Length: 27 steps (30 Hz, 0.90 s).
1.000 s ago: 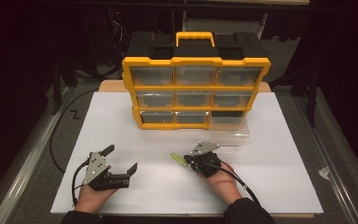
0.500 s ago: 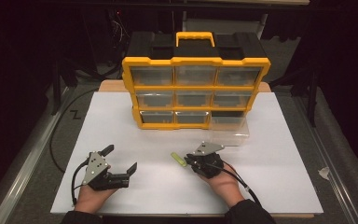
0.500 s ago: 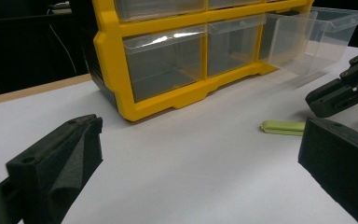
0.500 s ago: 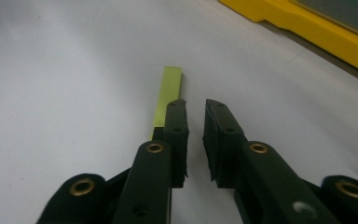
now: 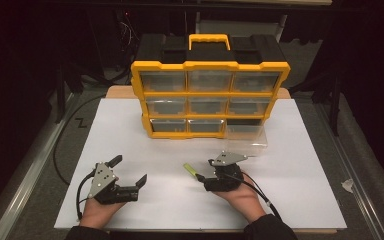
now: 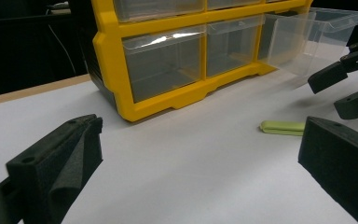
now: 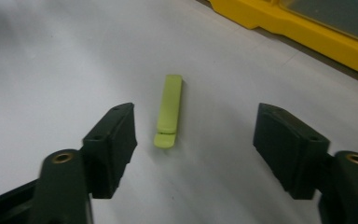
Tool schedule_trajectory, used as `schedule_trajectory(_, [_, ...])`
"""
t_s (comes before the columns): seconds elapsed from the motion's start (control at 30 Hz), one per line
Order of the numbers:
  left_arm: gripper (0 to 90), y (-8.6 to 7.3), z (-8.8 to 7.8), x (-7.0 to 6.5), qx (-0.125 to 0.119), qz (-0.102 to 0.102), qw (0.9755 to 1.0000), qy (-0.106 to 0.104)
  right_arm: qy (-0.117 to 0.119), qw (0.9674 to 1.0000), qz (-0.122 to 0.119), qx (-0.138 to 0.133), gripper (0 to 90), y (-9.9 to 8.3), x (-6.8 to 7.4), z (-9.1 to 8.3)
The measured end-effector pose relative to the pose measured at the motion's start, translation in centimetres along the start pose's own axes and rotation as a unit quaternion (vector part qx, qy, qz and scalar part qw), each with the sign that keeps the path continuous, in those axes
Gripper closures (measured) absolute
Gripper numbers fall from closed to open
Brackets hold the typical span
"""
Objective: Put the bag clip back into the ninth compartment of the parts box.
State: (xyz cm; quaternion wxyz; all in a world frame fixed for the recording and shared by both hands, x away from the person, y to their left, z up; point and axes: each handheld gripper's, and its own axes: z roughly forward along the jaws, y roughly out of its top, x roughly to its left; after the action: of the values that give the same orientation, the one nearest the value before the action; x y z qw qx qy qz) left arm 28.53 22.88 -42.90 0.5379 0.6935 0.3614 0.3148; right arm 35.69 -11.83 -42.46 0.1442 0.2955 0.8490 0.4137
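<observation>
A small flat lime-green piece (image 5: 192, 171) (image 7: 170, 109) lies loose on the white tabletop (image 5: 305, 165). My right gripper (image 5: 207, 171) (image 7: 196, 144) sits just behind it. Its jaws have just been opening and now stand apart, with the piece's near end between their tips and untouched. My left gripper (image 5: 129, 170) (image 6: 200, 168) rests open at the front left and holds nothing. The green piece (image 6: 282, 127) lies beyond its right jaw. Behind stands a yellow organizer (image 5: 207, 95) with clear drawers. Its bottom-right drawer (image 5: 247, 135) (image 6: 317, 37) is pulled out.
The organizer's yellow base (image 7: 307, 32) lies close ahead of the right gripper. The right gripper (image 6: 349, 86) shows in the left gripper view near the pulled-out drawer. A black cable (image 5: 62, 145) loops off the table's left edge. Dark frame rails border the table.
The right gripper's jaws have spread apart, and the green piece now lies free on the table. Both hands stayed nearly in place.
</observation>
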Motion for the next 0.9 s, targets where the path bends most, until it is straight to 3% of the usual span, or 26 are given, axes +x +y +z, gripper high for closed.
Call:
schedule_trajectory(0.27, [0.1, 0.0, 0.0, 0.0, 0.001, 0.001, 1.0, -0.001, -0.015, 0.9998, -0.012, 0.0, 1.3, 0.3, 0.5, 0.3])
schedule_trajectory(0.6, [0.1, 0.0, 0.1, 0.0, 0.003, 0.001, 1.0, -0.002, -0.006, 0.9993, -0.036, 0.007, 1.2, 1.1, 1.3, 0.9])
schedule_trajectory(0.7, [0.1, 0.0, 0.1, 0.0, 0.002, 0.001, 1.0, -0.002, 0.0, 0.9995, -0.03, 0.007, 1.3, 1.3, 1.4, 1.4])
schedule_trajectory(0.9, [0.1, 0.0, 0.0, 0.0, 0.002, 0.0, 1.0, -0.001, -0.001, 0.9997, -0.018, 0.015, 14.0, 1.6, 1.4, 2.4])
